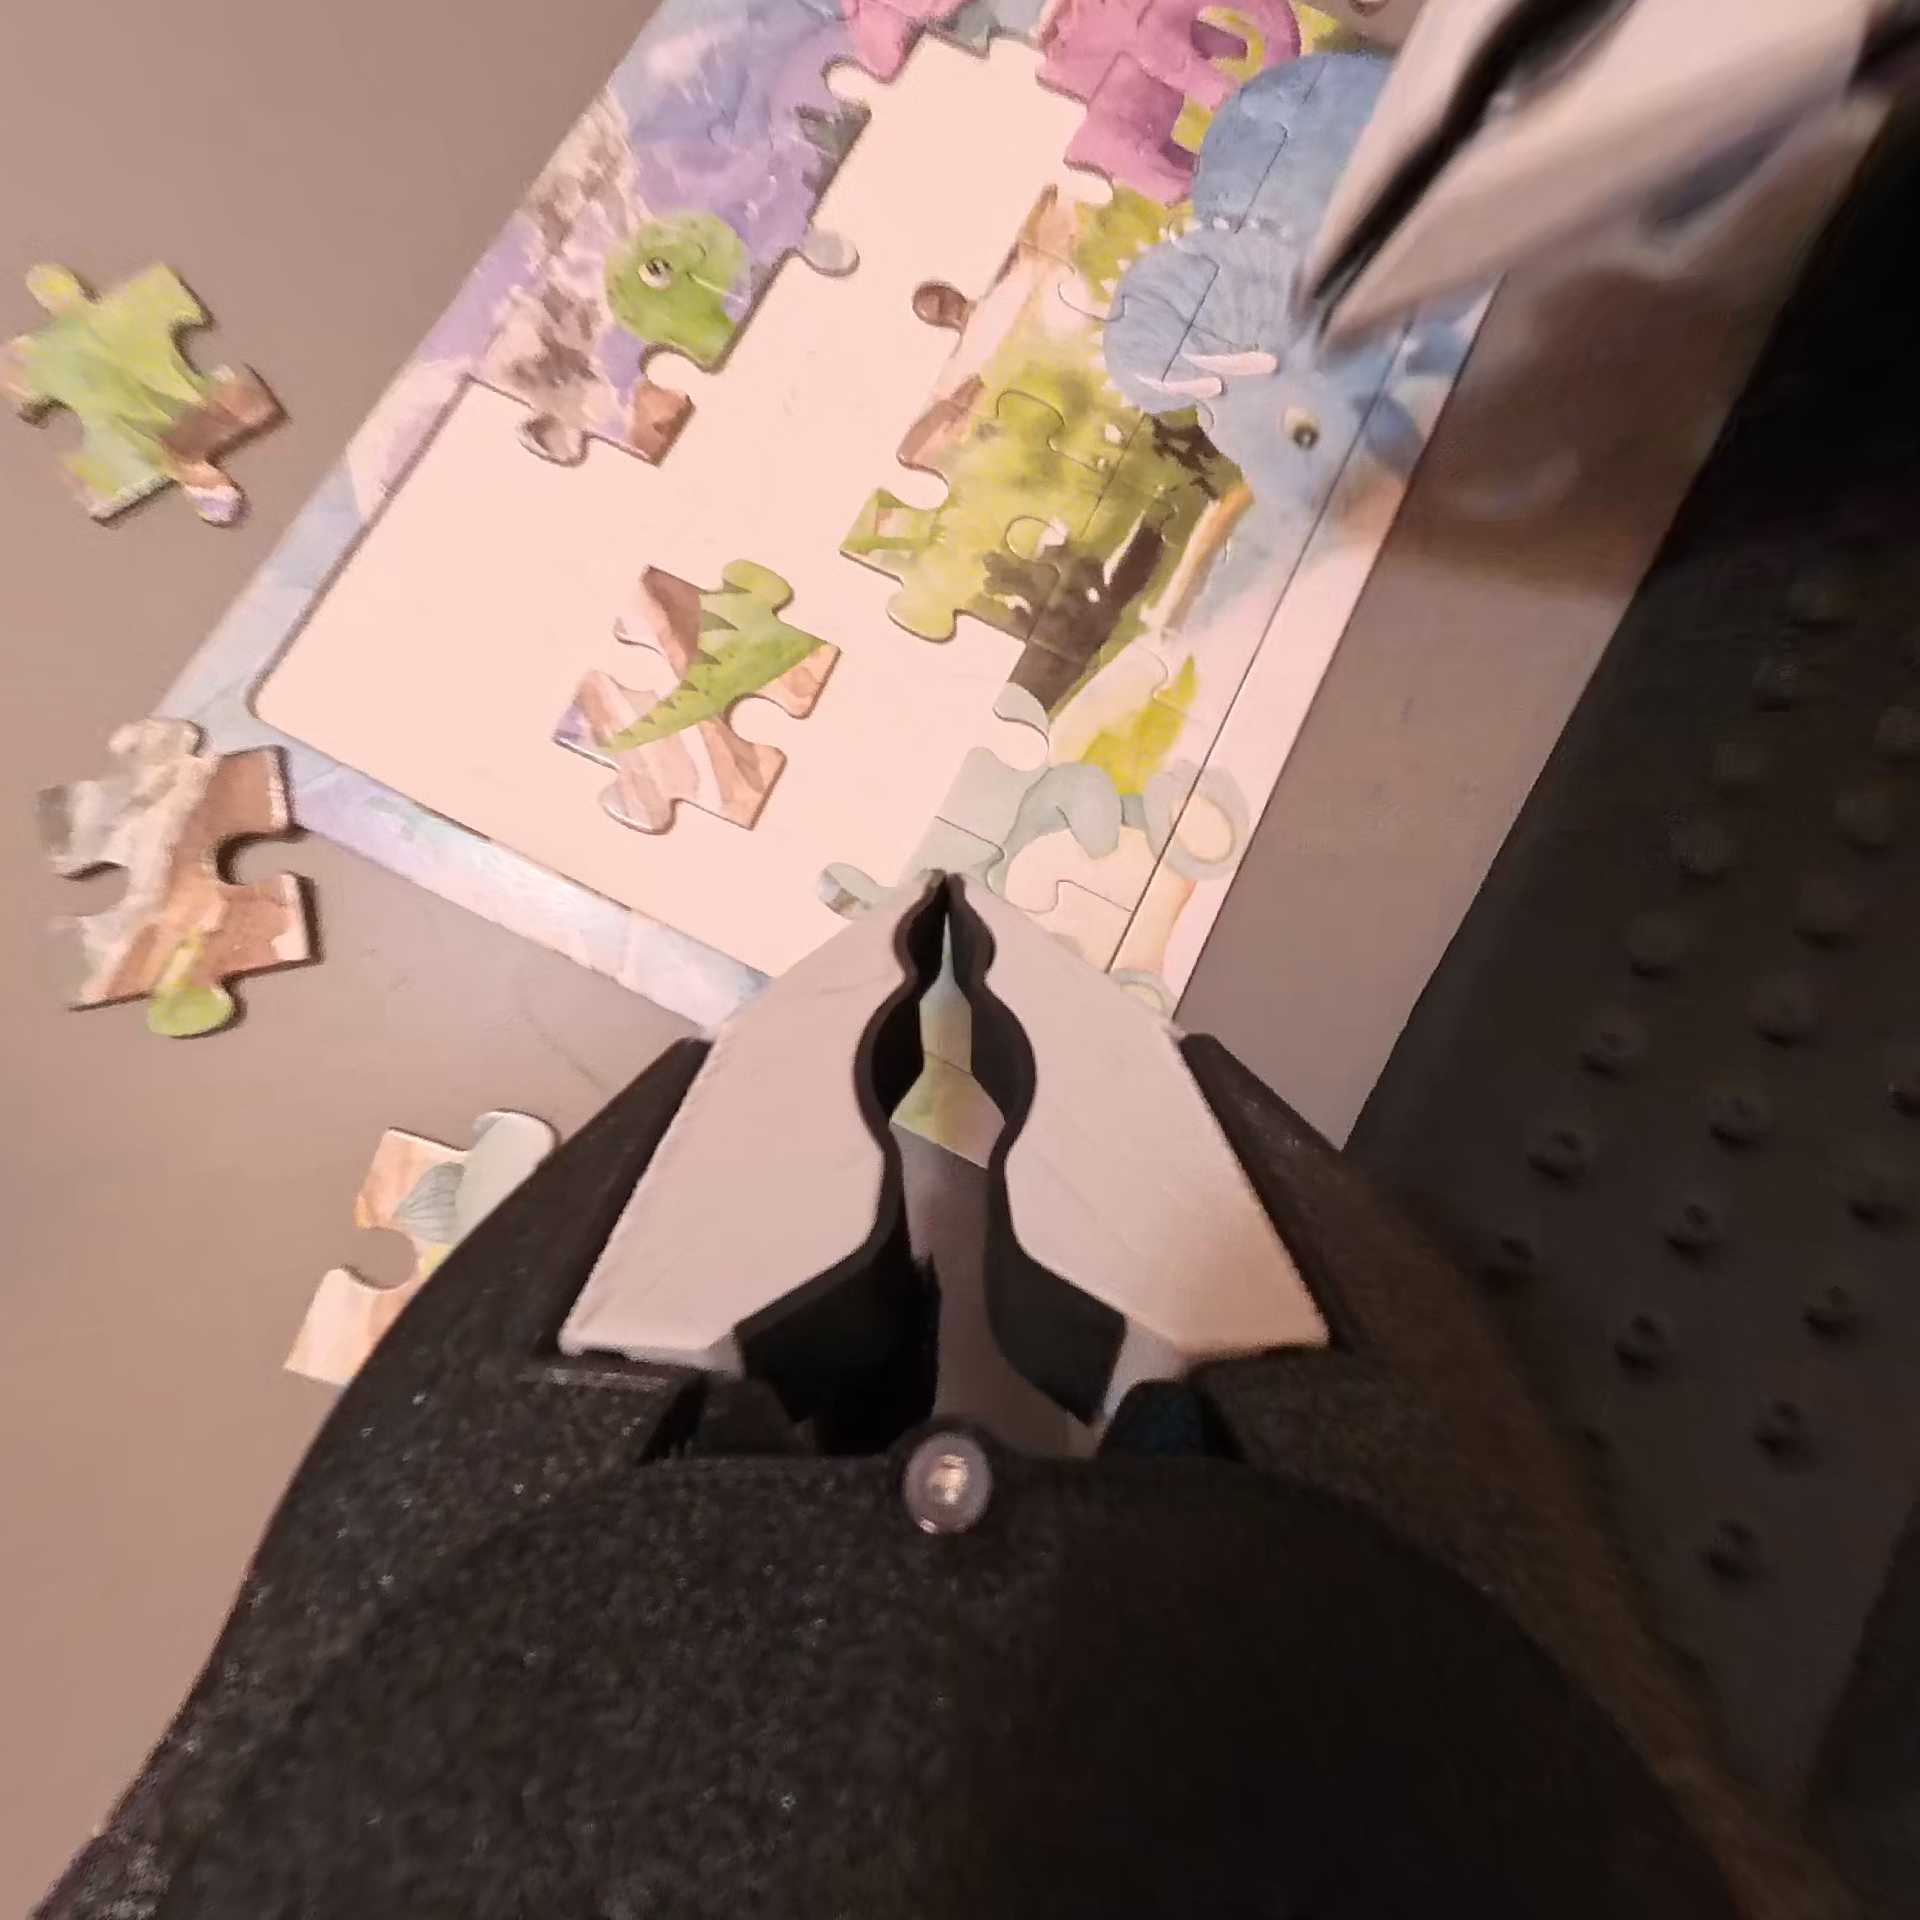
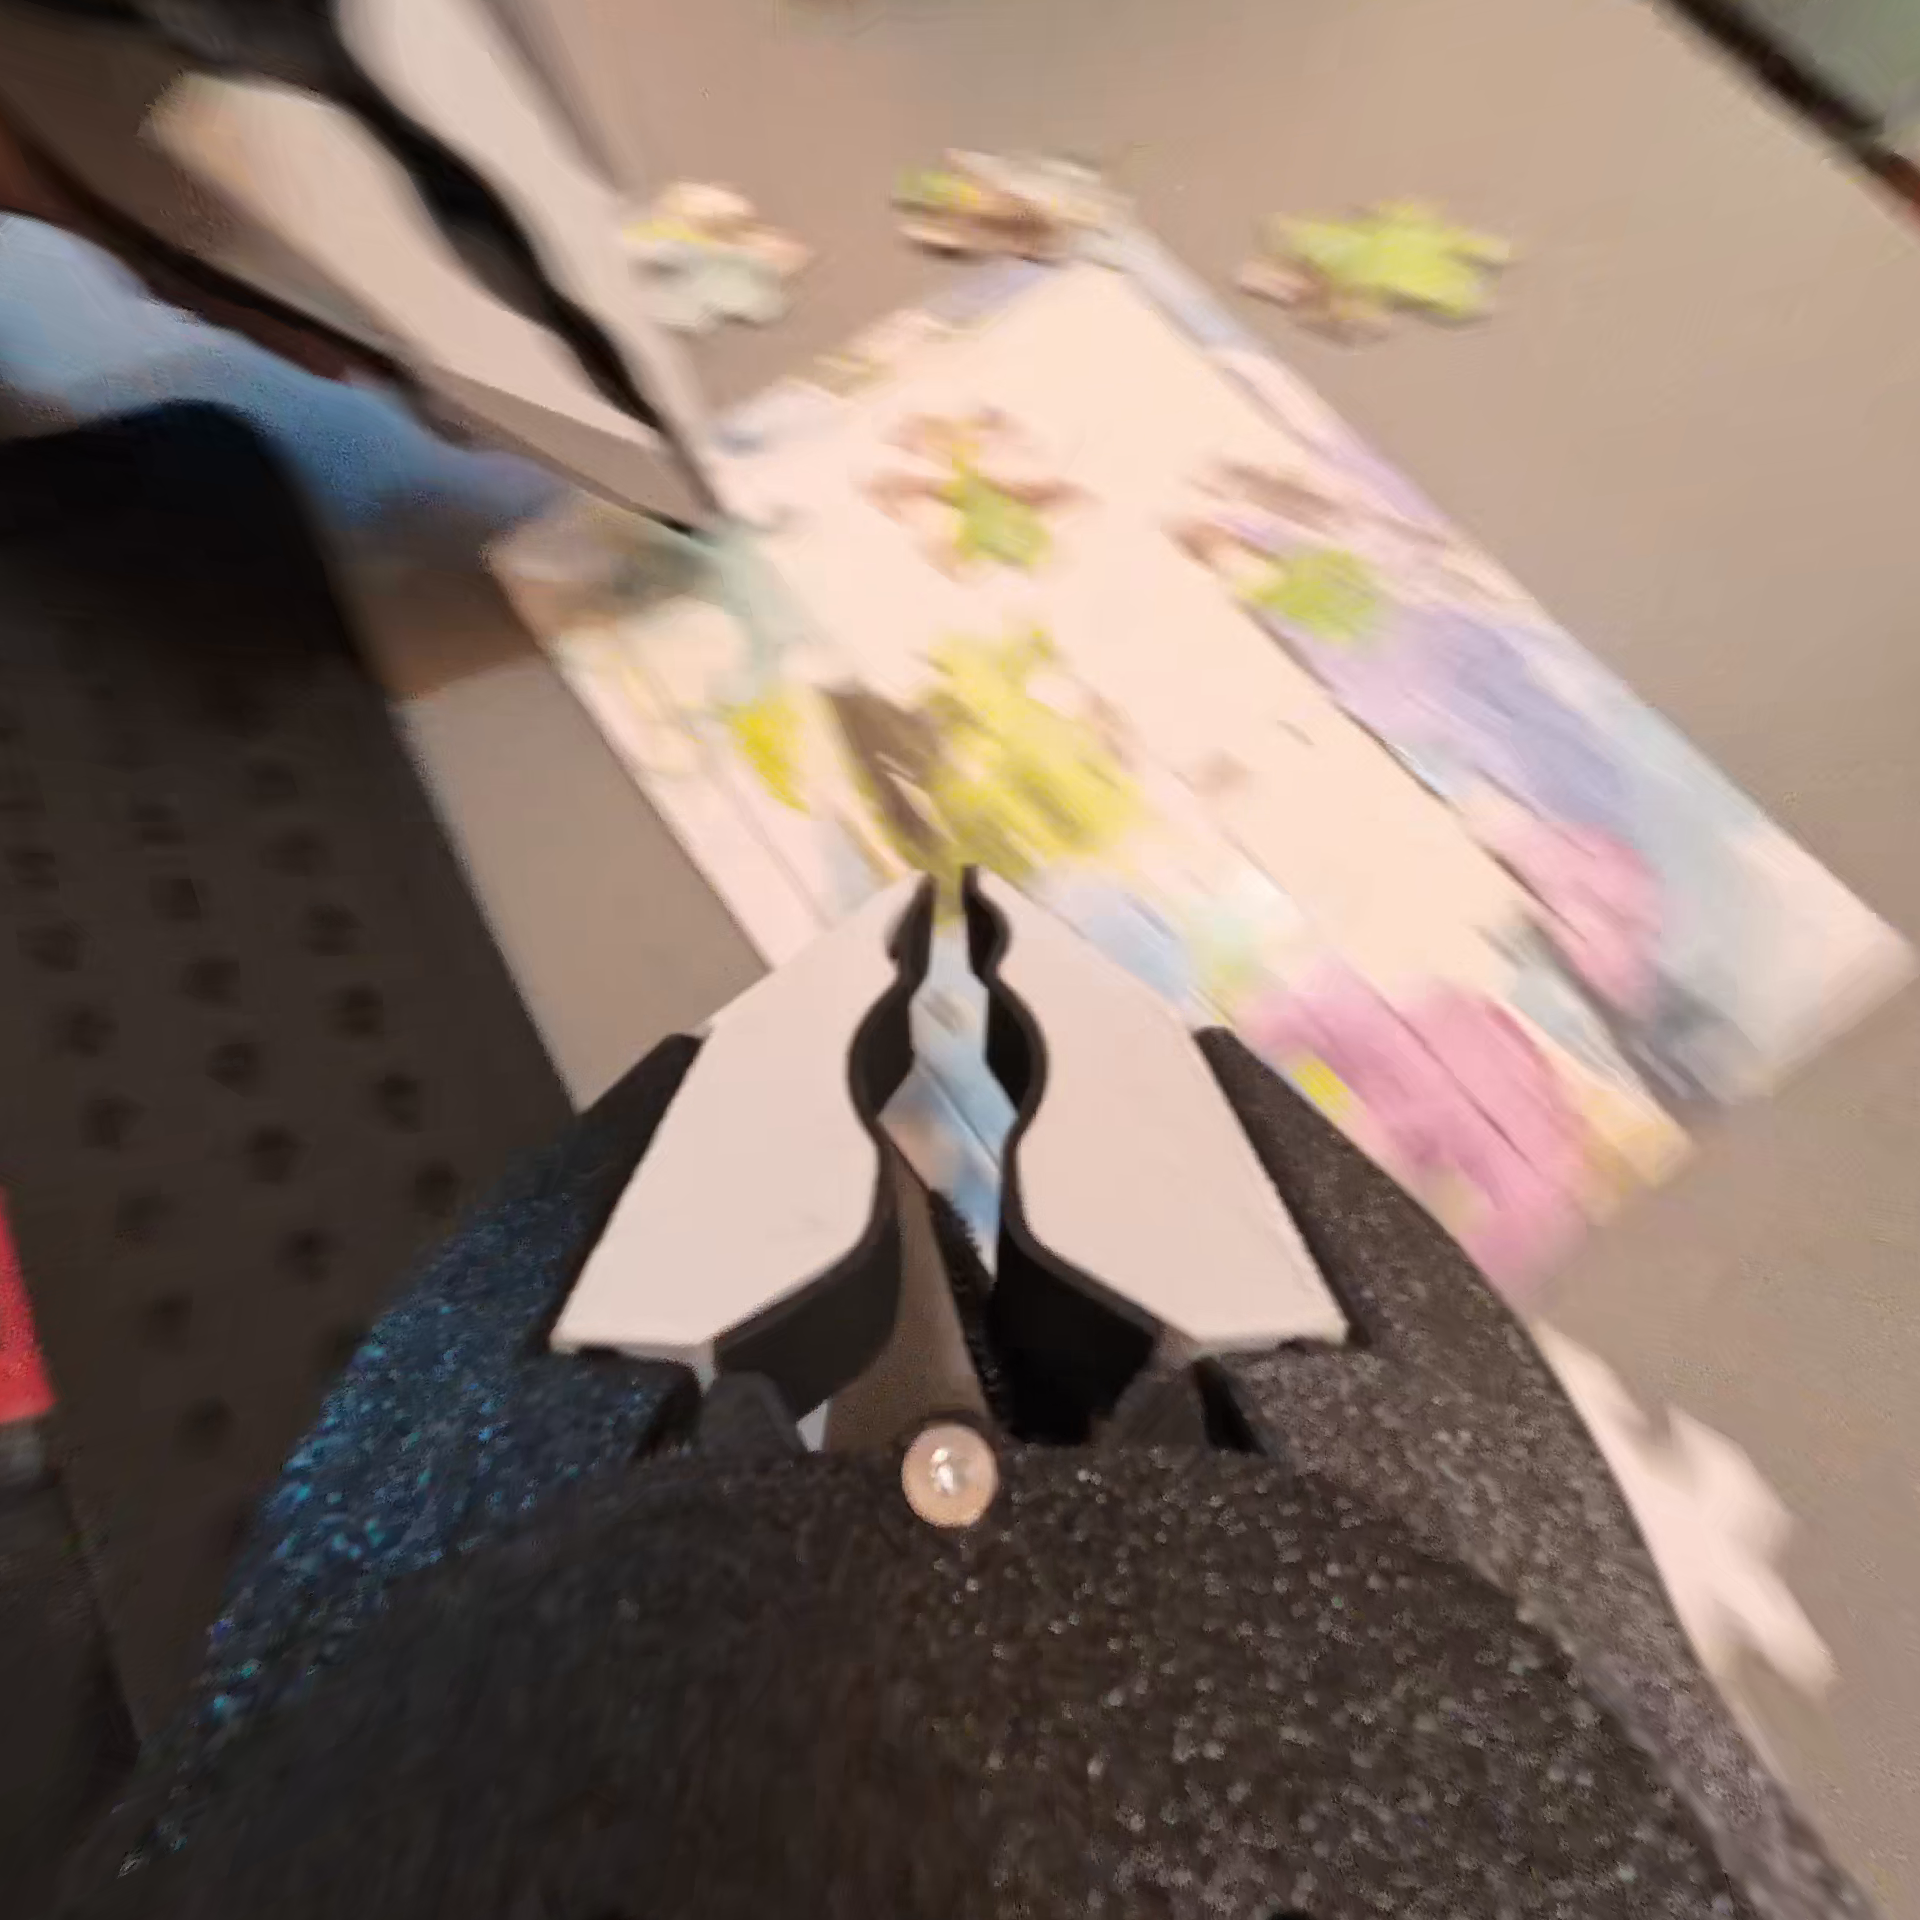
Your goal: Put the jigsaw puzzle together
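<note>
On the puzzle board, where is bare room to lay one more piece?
Bare white strip between the purple-and-green assembled pieces and the green-tree cluster; also the corner beside the loose crocodile-tail piece. Crowded around the blue dinosaur.

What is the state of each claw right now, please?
Left claw: closed, tips meeting, holding nothing, above the puzzle board.
Right claw: nearly closed, a thin gap, holding nothing visible.

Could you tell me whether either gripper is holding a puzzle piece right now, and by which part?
Neither: the left gripper has its jaws shut on nothing, and the right gripper is nearly shut, also empty.
</note>
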### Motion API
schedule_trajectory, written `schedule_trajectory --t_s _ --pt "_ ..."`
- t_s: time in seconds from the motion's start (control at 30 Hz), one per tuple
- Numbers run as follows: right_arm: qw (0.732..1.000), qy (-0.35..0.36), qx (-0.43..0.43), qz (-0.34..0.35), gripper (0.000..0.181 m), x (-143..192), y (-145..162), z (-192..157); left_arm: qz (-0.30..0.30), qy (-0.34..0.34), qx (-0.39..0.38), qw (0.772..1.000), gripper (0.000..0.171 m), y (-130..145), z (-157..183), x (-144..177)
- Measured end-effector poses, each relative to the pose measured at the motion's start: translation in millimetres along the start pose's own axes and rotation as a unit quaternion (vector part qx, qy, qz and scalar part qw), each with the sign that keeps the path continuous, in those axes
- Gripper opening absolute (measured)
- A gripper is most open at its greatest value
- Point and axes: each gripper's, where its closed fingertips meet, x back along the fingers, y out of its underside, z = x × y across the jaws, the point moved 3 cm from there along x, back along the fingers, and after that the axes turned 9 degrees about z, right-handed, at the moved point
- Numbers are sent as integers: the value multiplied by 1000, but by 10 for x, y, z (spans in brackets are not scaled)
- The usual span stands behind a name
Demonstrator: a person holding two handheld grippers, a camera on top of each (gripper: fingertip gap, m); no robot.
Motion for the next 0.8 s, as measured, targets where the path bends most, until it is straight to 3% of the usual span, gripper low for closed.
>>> schedule_trajectory --t_s 0.1,0.2,0.3,0.43,0.53,0.6,0.67,0.8 --pt "984 145 -87 -46 35 787 521 759 41 -13 8 999 2 -132 -28 104" --pt "967 218 -117 -69 48 1229 995 1106 53 -8 21 998 3 -205 -43 147" --pt "971 197 -133 -20 51 1191 952 1191 43 -16 13 999 5 -239 -63 118" --pt "971 179 -151 -49 55 986 982 1222 36 -15 2 999 7 -311 34 104" --pt "967 193 -159 -42 56 907 941 1156 41 -15 -6 999 7 -348 139 155" --pt "955 239 -161 -65 58 882 1010 1196 40 -10 -4 999 7 -346 190 167" --pt "951 256 -161 -64 51 869 1015 1197 38 -4 -4 999 7 -344 218 160" --pt "952 247 -171 -58 45 842 1004 1171 29 3 -12 999 8 -327 234 157"
